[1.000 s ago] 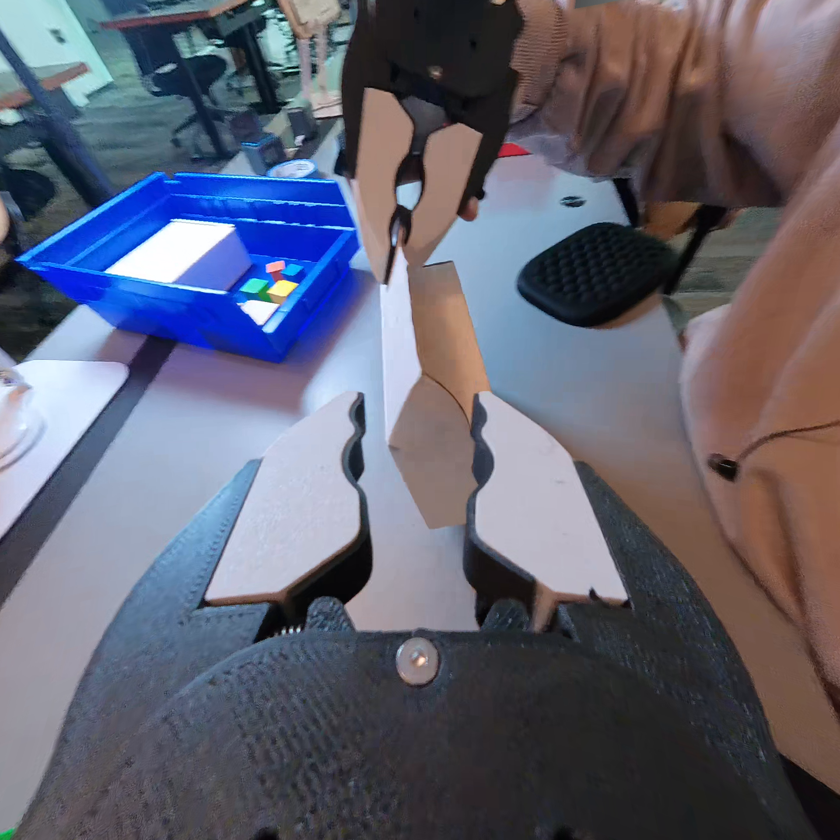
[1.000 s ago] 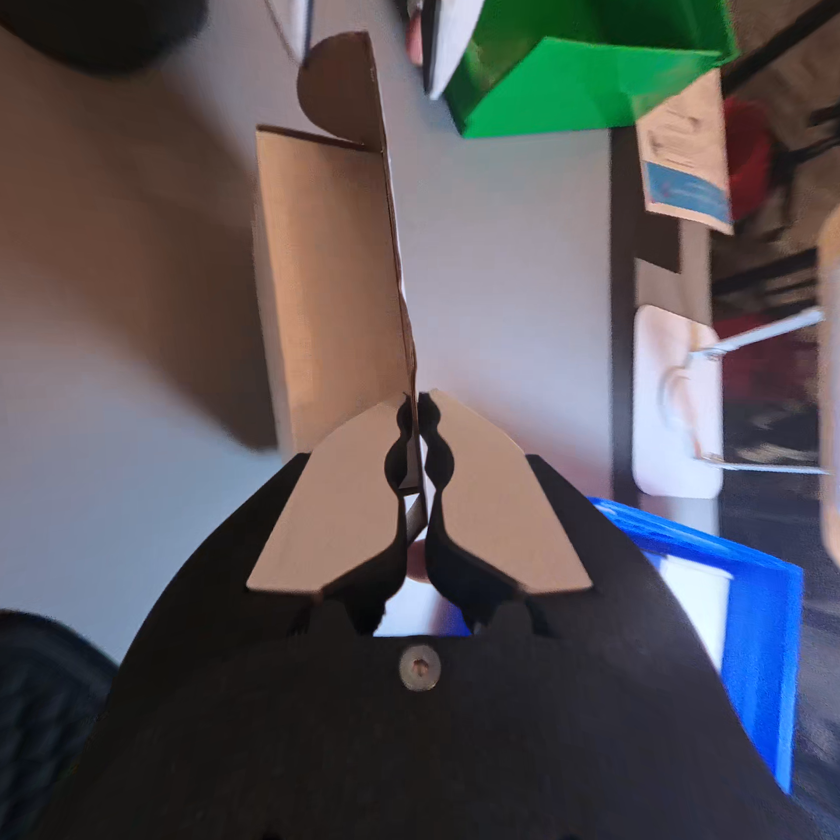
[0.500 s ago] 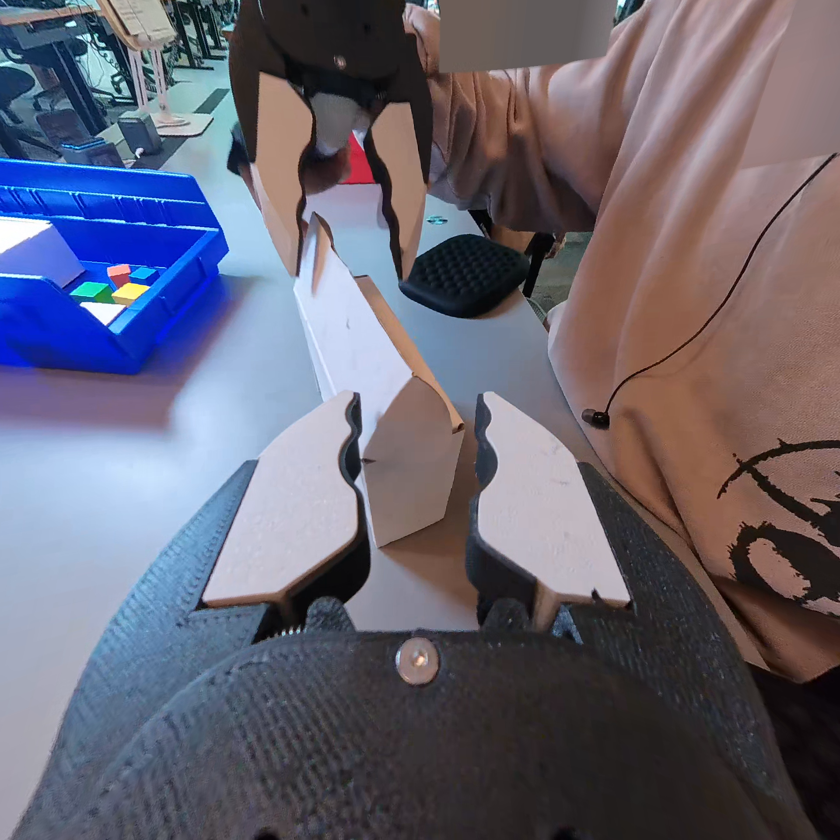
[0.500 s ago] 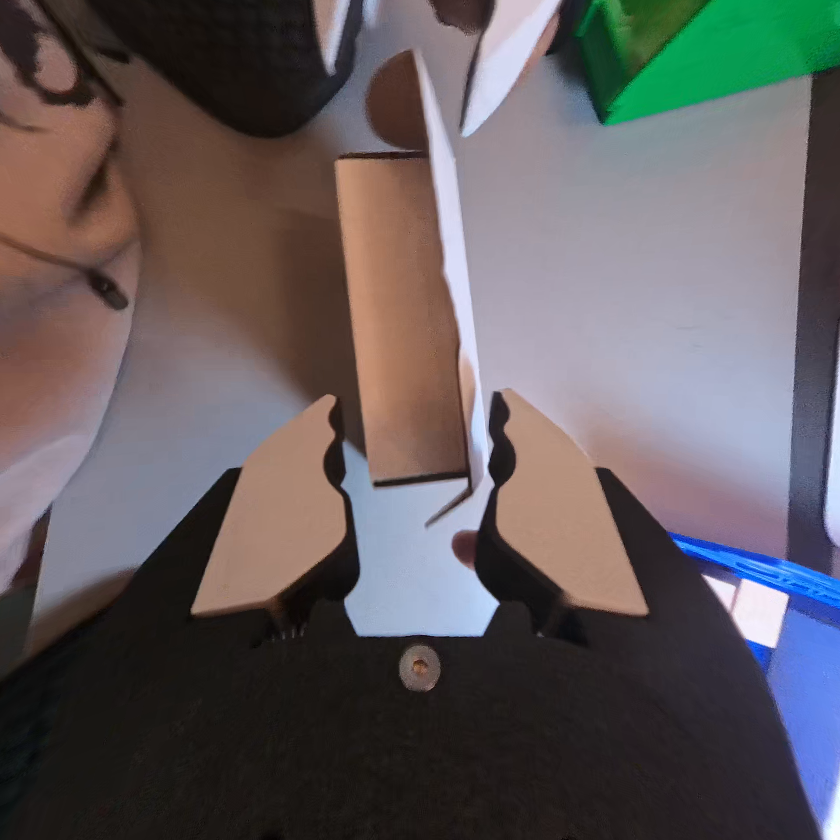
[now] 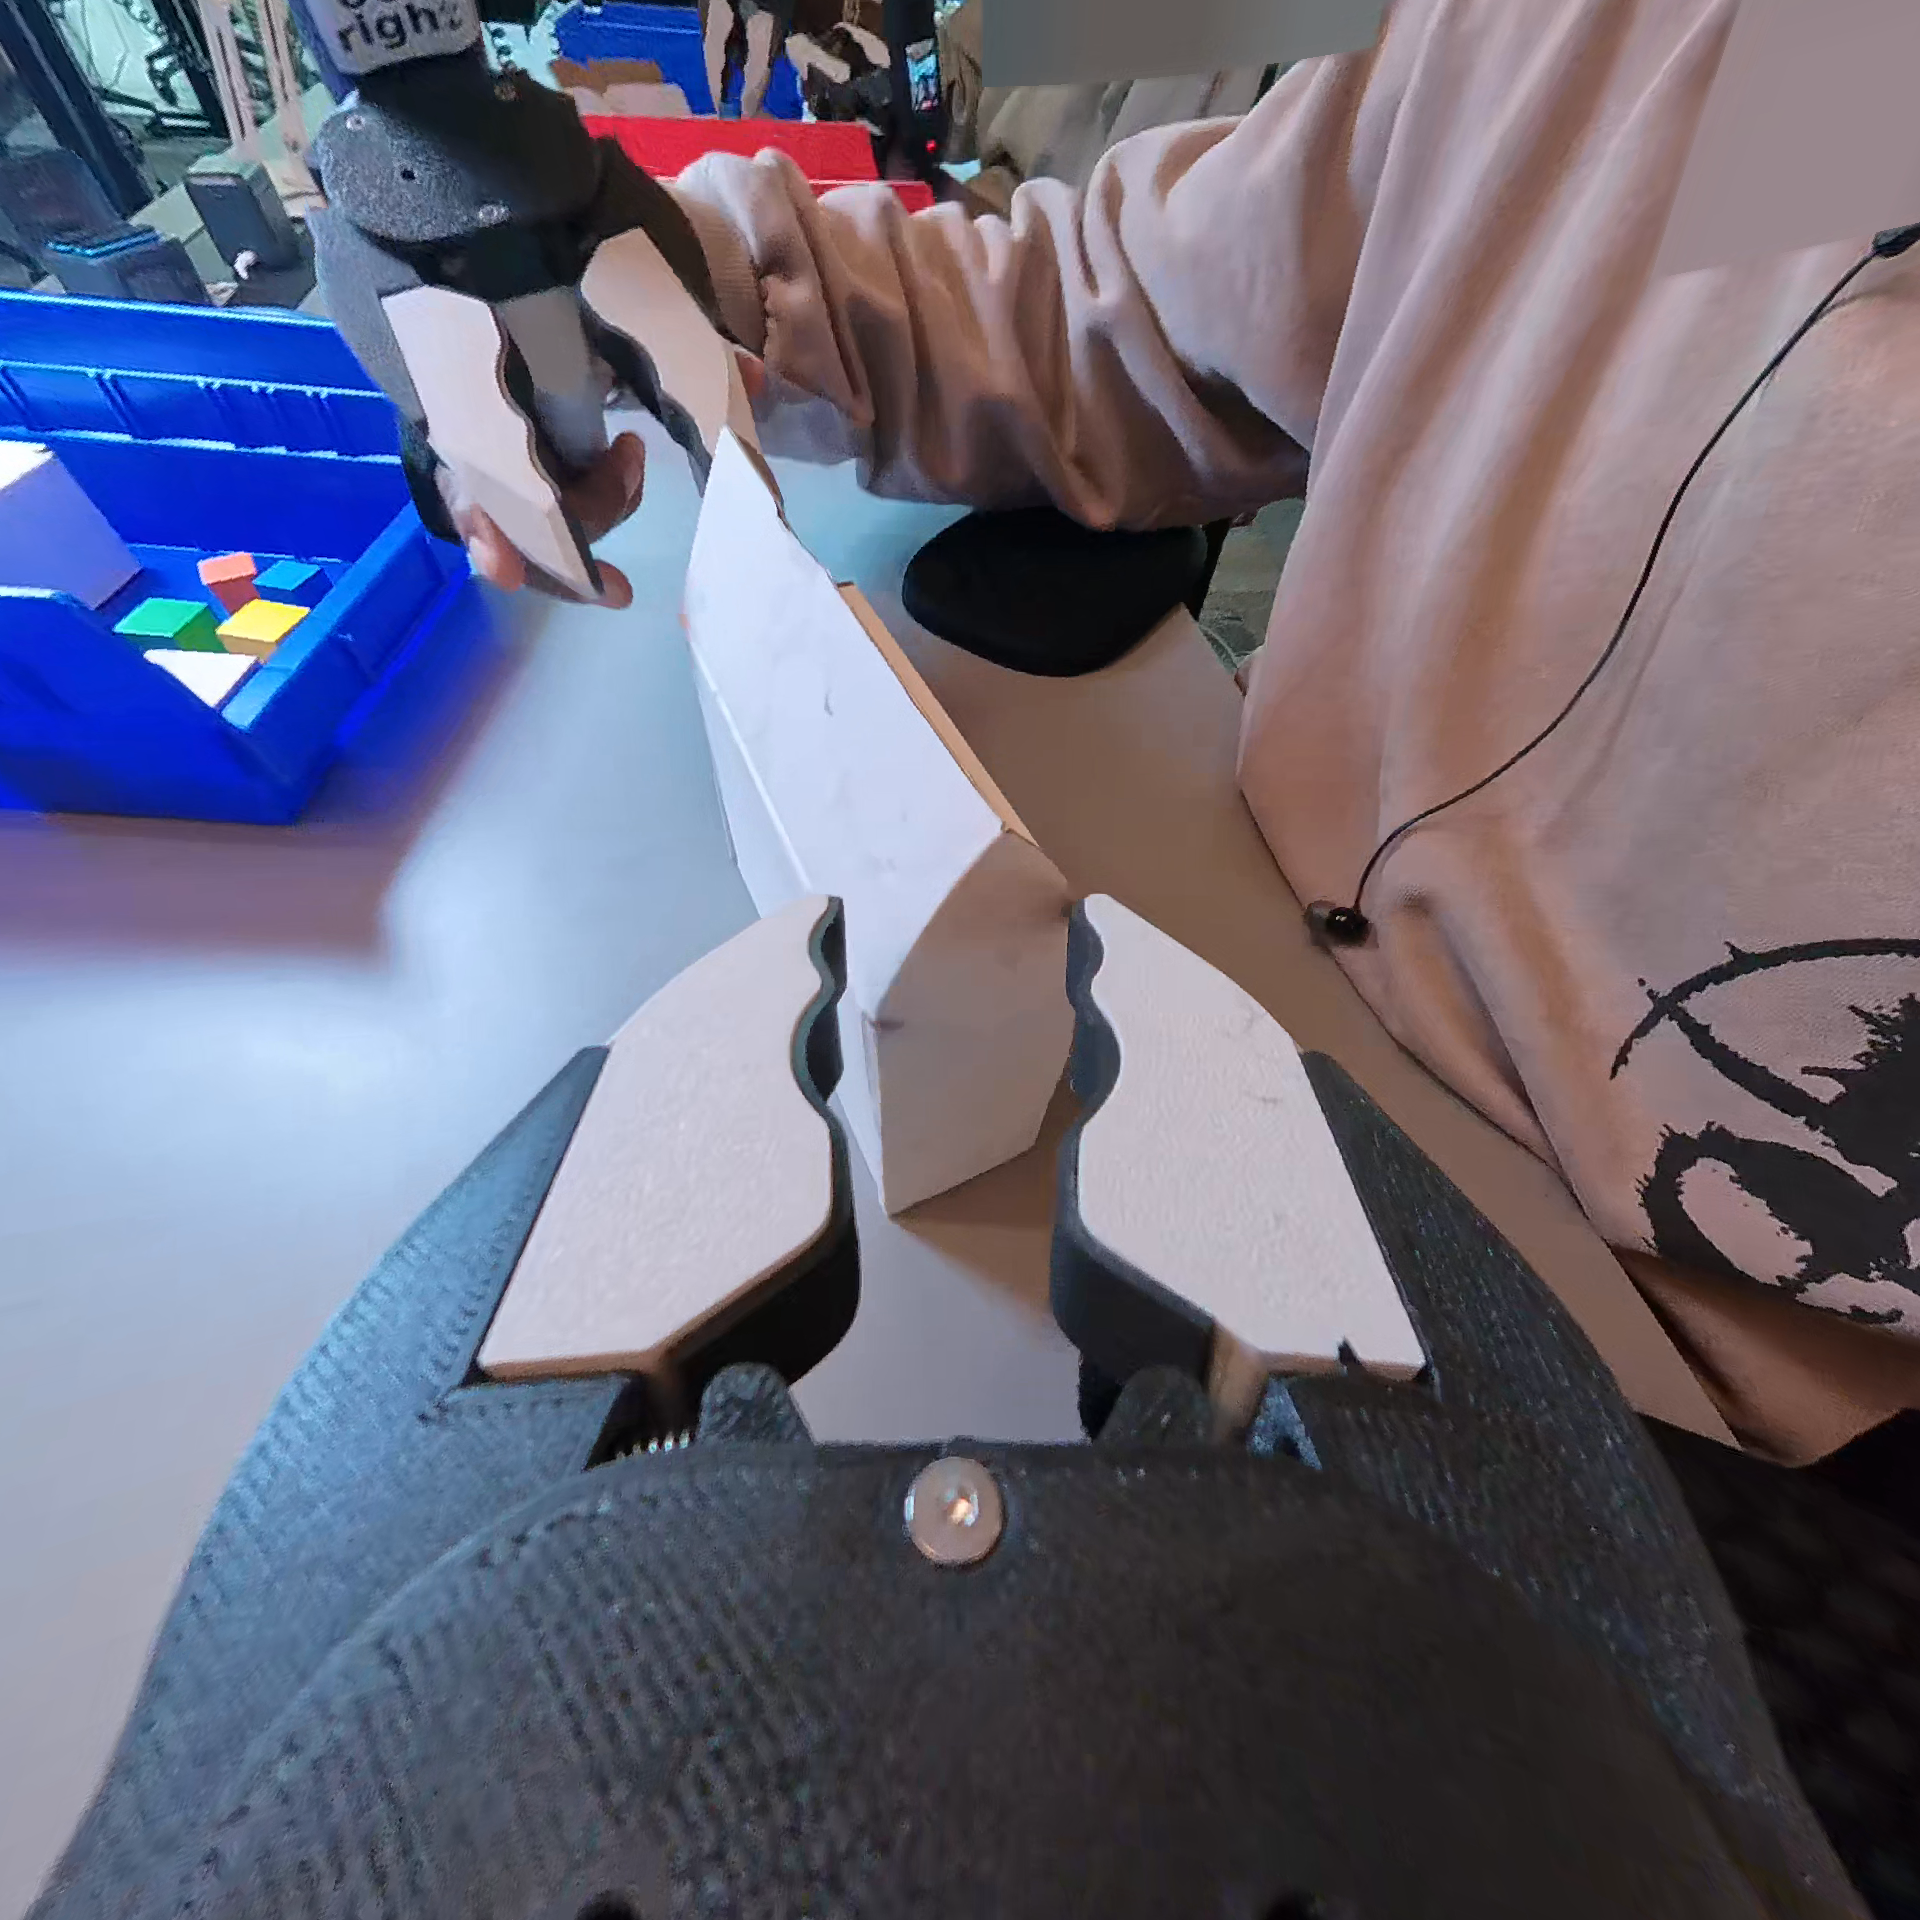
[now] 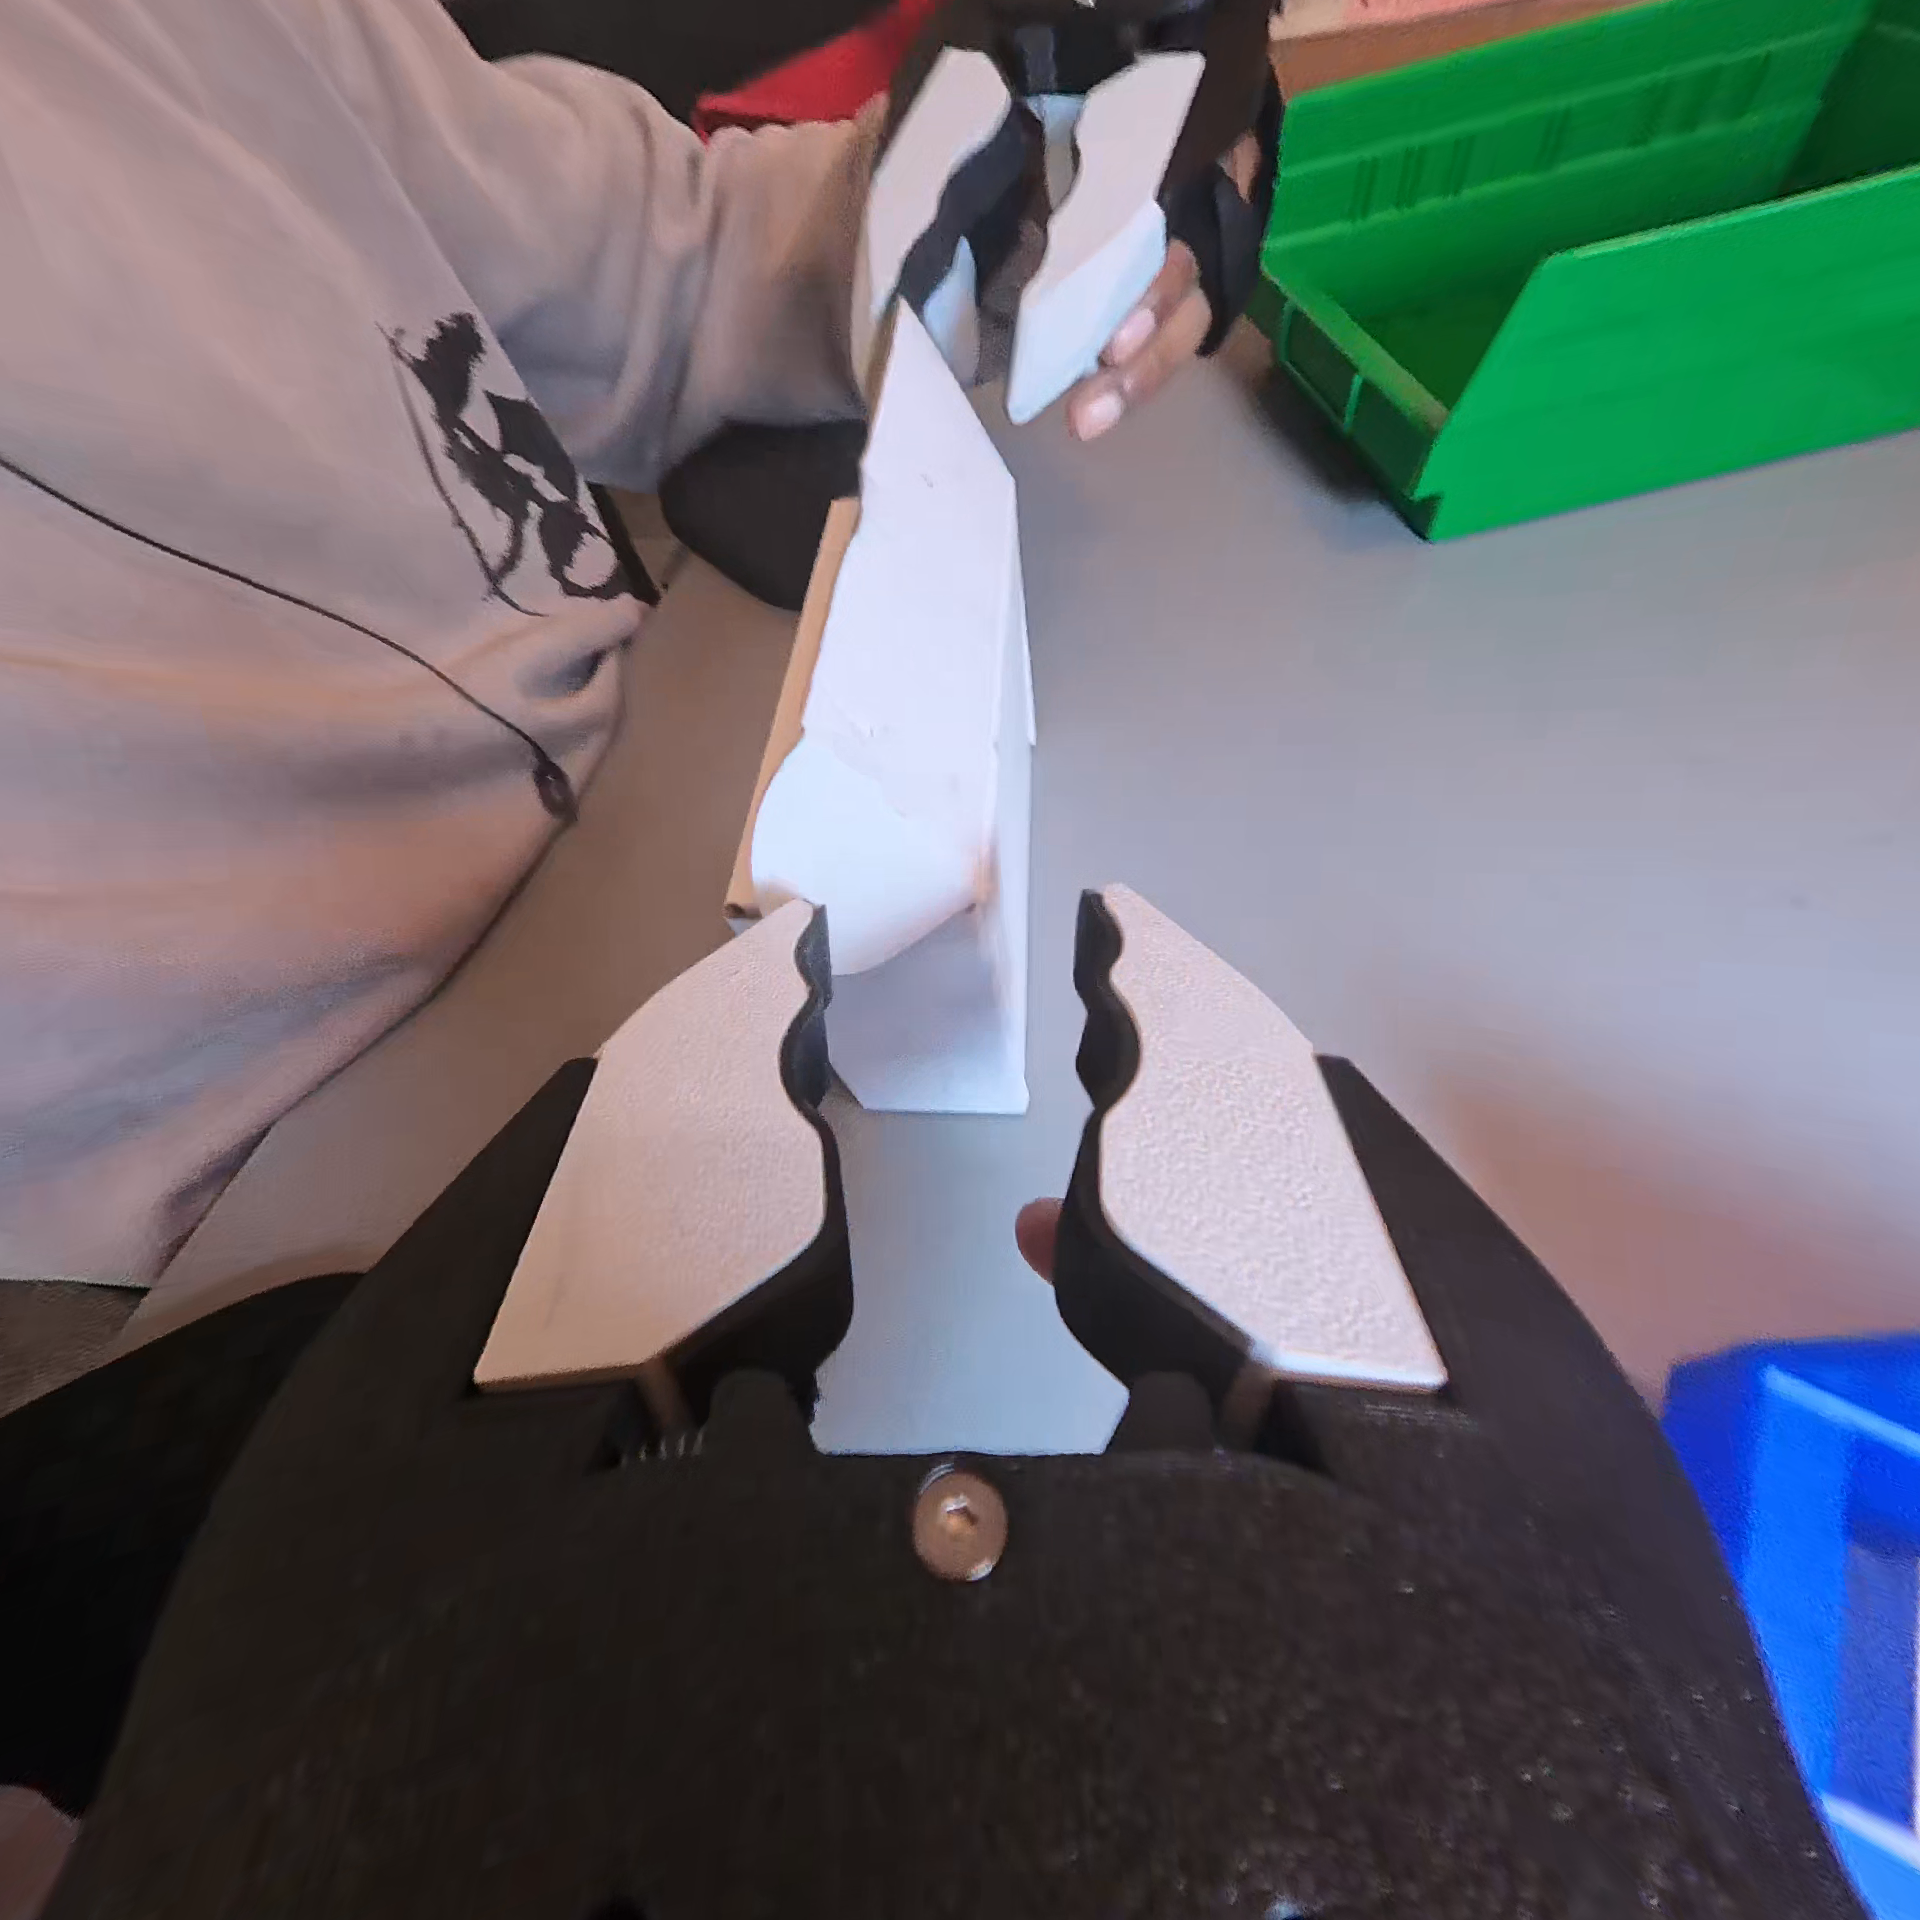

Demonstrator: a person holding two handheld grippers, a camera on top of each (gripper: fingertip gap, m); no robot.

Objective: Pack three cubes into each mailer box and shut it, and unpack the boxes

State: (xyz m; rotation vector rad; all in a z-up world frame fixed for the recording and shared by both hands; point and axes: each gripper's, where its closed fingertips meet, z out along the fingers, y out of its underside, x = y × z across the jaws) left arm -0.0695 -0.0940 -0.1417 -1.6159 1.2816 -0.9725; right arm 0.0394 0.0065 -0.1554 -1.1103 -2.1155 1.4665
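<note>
- A white mailer box (image 5: 831, 727), unfolded and tilted on edge, is seen near the tabletop (image 5: 312, 1039) edge closest to the person.
- One end of it lies between the spread jaws of the left gripper (image 5: 951, 1049); the other end lies between the spread jaws of the right gripper (image 6: 951, 997). Neither is clamped on it.
- Coloured cubes (image 5: 223, 618) are held in a blue bin (image 5: 260, 748) towards the far side.
- Writing is borne by the right gripper's label.
- A green bin (image 6: 1610, 343) stands nearby.

Matt white cardboard mailer box (image 5: 831, 748) — glossy blue plastic bin (image 5: 312, 707), rough-textured black tongs (image 5: 956, 1039)
</note>
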